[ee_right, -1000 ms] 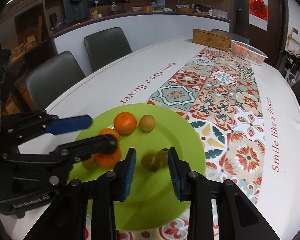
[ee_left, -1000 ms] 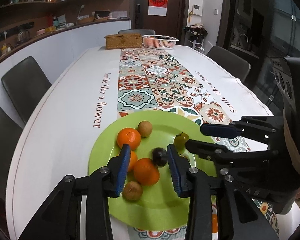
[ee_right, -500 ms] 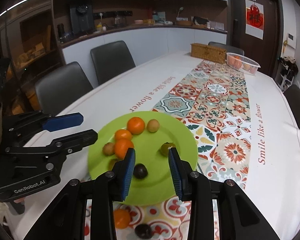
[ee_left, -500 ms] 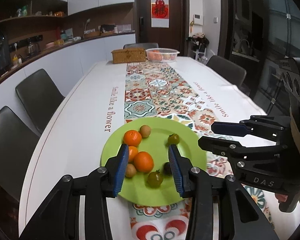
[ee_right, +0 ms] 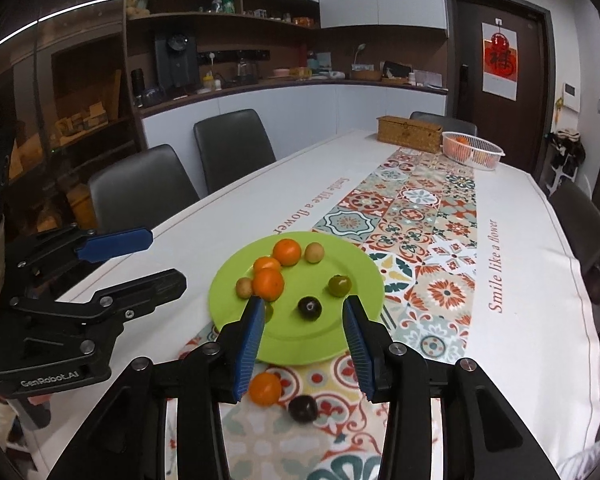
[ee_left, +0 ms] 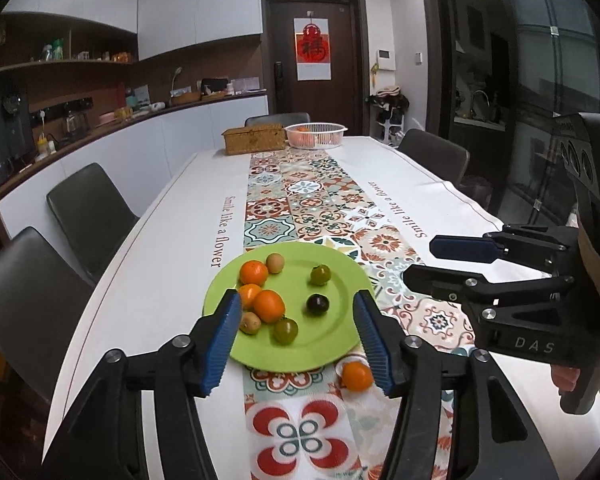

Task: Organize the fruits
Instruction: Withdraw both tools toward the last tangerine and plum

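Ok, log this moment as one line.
left gripper: open, empty | right gripper: open, empty | green plate: eight fruits | off plate: orange, dark plum

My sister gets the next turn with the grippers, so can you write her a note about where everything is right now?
Left gripper: open, empty, above the near edge of the green plate.
Right gripper: open, empty, also above the plate's near edge.
On the plate: three oranges, two small brown fruits, two green fruits and one dark fruit.
Not on the plate: one orange and one dark plum on the table runner near you.
Left to do: probably move those two onto the plate.
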Demonstrator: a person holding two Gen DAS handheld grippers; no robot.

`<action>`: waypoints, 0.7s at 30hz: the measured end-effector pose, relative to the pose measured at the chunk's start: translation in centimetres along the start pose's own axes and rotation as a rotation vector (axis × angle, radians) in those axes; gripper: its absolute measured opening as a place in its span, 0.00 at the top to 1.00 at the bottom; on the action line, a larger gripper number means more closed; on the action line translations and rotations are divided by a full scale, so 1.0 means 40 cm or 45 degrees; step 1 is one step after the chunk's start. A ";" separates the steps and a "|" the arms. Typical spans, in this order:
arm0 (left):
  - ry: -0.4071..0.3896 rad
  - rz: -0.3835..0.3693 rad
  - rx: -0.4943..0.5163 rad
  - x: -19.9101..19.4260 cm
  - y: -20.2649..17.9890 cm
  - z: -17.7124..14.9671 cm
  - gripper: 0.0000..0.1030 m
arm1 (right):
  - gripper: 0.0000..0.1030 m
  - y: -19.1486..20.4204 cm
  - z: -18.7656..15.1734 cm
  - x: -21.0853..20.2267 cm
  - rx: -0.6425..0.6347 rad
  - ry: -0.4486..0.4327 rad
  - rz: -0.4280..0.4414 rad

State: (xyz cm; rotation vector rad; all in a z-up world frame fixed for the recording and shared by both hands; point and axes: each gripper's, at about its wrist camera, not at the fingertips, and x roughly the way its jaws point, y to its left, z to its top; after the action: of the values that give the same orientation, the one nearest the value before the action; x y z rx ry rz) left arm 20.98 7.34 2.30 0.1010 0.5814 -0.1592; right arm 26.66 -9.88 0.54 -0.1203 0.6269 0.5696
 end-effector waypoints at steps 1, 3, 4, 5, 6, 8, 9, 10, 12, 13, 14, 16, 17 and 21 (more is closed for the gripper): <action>-0.008 -0.004 0.005 -0.008 -0.004 -0.006 0.42 | 0.60 0.002 -0.006 -0.010 -0.005 -0.007 -0.004; -0.018 -0.013 0.019 -0.018 -0.013 -0.016 0.40 | 0.60 0.006 -0.015 -0.023 -0.014 -0.011 -0.008; -0.024 -0.020 0.025 -0.024 -0.018 -0.023 0.39 | 0.60 0.009 -0.021 -0.031 -0.020 -0.017 -0.010; -0.030 -0.025 0.029 -0.027 -0.021 -0.027 0.37 | 0.60 0.013 -0.027 -0.037 -0.024 -0.019 -0.011; -0.038 -0.030 0.034 -0.031 -0.026 -0.033 0.35 | 0.60 0.015 -0.033 -0.041 -0.026 -0.018 -0.010; -0.054 -0.035 0.044 -0.037 -0.033 -0.046 0.30 | 0.60 0.018 -0.043 -0.045 -0.024 -0.015 0.001; -0.059 -0.037 0.049 -0.039 -0.037 -0.052 0.29 | 0.60 0.019 -0.050 -0.047 -0.025 -0.014 0.004; -0.060 -0.041 0.054 -0.040 -0.039 -0.058 0.28 | 0.60 0.021 -0.054 -0.047 -0.029 -0.013 0.003; -0.055 -0.054 0.060 -0.039 -0.044 -0.070 0.28 | 0.60 0.024 -0.067 -0.048 -0.040 -0.007 -0.002; -0.050 -0.059 0.061 -0.036 -0.047 -0.077 0.28 | 0.60 0.025 -0.073 -0.047 -0.045 -0.002 -0.004; -0.046 -0.066 0.063 -0.036 -0.049 -0.084 0.28 | 0.60 0.025 -0.079 -0.048 -0.049 0.003 -0.004; -0.037 -0.077 0.071 -0.029 -0.054 -0.096 0.28 | 0.60 0.024 -0.092 -0.044 -0.056 0.019 -0.003; -0.029 -0.084 0.079 -0.024 -0.058 -0.102 0.28 | 0.60 0.022 -0.099 -0.040 -0.058 0.028 -0.006; 0.000 -0.117 0.102 -0.007 -0.065 -0.122 0.28 | 0.60 0.020 -0.123 -0.023 -0.084 0.078 -0.008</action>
State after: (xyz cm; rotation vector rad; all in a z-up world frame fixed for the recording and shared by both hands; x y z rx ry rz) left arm 17.66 5.48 -1.71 0.1519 0.5798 -0.2720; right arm 23.06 -11.01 -2.84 -0.2021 0.6670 0.5827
